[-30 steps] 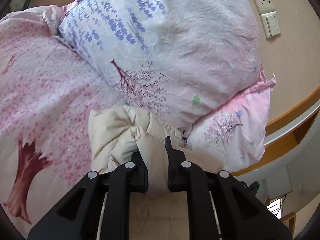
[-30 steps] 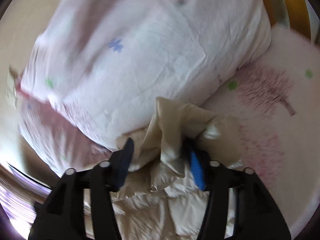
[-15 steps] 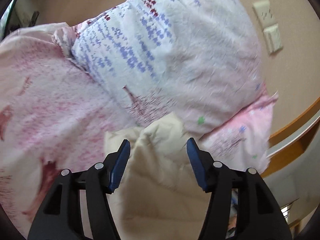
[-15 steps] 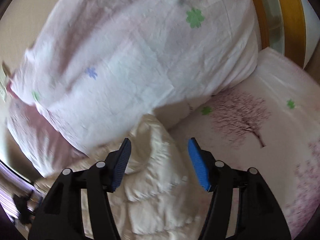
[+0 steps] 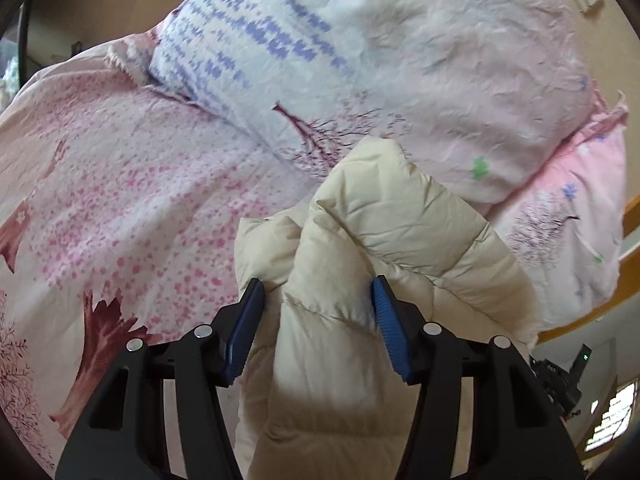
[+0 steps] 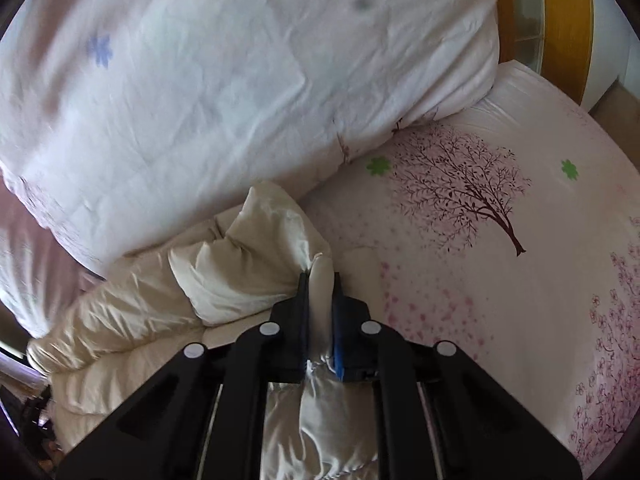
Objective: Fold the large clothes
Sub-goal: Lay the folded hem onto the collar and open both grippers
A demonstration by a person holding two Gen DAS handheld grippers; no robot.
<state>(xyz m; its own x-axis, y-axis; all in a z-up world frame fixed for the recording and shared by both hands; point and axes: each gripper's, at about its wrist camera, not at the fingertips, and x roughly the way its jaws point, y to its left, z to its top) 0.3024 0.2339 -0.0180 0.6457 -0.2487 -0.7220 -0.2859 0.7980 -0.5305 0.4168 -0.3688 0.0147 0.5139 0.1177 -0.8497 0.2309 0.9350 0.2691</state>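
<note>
Cream puffer jacket (image 5: 384,264) bunched on pink cherry-tree bedsheet (image 5: 120,200), top edge pressed against big duvet pile (image 5: 400,60). My right gripper (image 6: 320,292) clamped tight on thin fold of jacket edge. My left gripper (image 5: 316,300) jaws wide apart, thick quilted roll between them, not pinched. Risks, my guess: slick shell slips from right pinch if I pull hard; left closing on puffy bulk grabs several layers, fold goes crooked; jacket snags under duvet.
</note>
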